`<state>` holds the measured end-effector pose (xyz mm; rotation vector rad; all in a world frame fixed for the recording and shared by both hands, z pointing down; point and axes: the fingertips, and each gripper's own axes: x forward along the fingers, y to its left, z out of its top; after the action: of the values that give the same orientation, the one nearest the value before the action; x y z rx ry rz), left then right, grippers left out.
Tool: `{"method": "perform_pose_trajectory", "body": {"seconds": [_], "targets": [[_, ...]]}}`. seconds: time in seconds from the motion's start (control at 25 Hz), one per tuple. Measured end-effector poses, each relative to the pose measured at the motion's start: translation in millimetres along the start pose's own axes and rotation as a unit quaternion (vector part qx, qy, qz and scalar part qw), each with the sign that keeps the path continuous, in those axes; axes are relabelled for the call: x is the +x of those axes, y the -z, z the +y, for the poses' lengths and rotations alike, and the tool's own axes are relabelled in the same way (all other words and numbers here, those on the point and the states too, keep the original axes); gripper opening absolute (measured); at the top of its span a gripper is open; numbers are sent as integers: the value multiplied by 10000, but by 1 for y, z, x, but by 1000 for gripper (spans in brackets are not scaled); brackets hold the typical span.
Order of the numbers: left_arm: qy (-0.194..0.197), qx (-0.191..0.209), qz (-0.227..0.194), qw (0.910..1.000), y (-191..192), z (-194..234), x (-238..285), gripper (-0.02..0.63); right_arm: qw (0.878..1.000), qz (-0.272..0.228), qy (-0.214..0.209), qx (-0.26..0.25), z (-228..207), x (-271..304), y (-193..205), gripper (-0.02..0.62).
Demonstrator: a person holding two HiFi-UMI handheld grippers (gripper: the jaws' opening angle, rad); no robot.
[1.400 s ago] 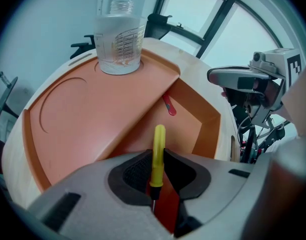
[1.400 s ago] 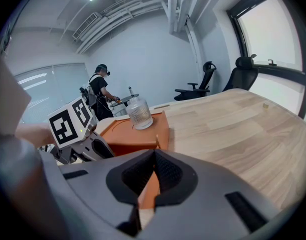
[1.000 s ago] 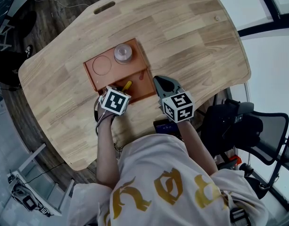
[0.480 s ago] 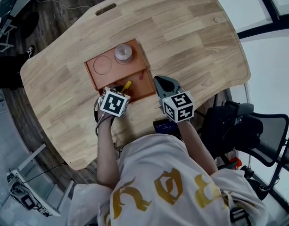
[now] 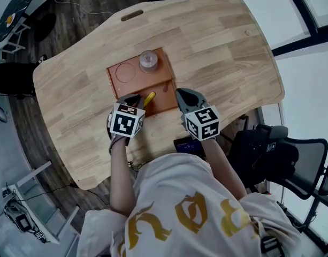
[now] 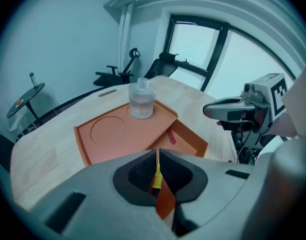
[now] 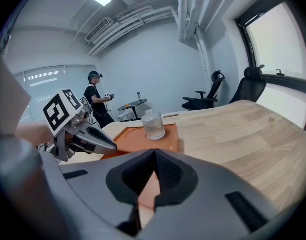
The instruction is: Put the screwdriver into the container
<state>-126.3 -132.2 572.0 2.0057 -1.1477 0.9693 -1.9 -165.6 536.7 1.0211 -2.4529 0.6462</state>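
We've got a pale wood table [image 5: 222, 42] with a matt, grainy top, a smooth matt orange container [image 5: 139, 87] that looks like plastic, a clear glossy jar [image 5: 148, 61], the screwdriver [image 5: 149, 99] with its shiny yellow plastic handle, and the left gripper [image 6: 156, 156] in matt grey plastic with rough black pads [image 6: 143, 171].

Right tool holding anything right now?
No, the right tool has its jaws shut together with nothing between them; the left tool grips the yellow-handled screwdriver.
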Motion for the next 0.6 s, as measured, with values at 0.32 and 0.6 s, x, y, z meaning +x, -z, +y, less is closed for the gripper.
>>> {"method": "perform_pose_trajectory", "body": {"seconds": [0.32, 0.6], "targets": [[-189, -366, -1201, 9919, -17, -11, -50, 12, 9993, -252, -81, -266, 24, -24, -10, 11], [-662, -536, -2088, 9742, -16, -13, -102, 11, 9972, -556, -36, -491, 42, -49, -18, 11]]}}
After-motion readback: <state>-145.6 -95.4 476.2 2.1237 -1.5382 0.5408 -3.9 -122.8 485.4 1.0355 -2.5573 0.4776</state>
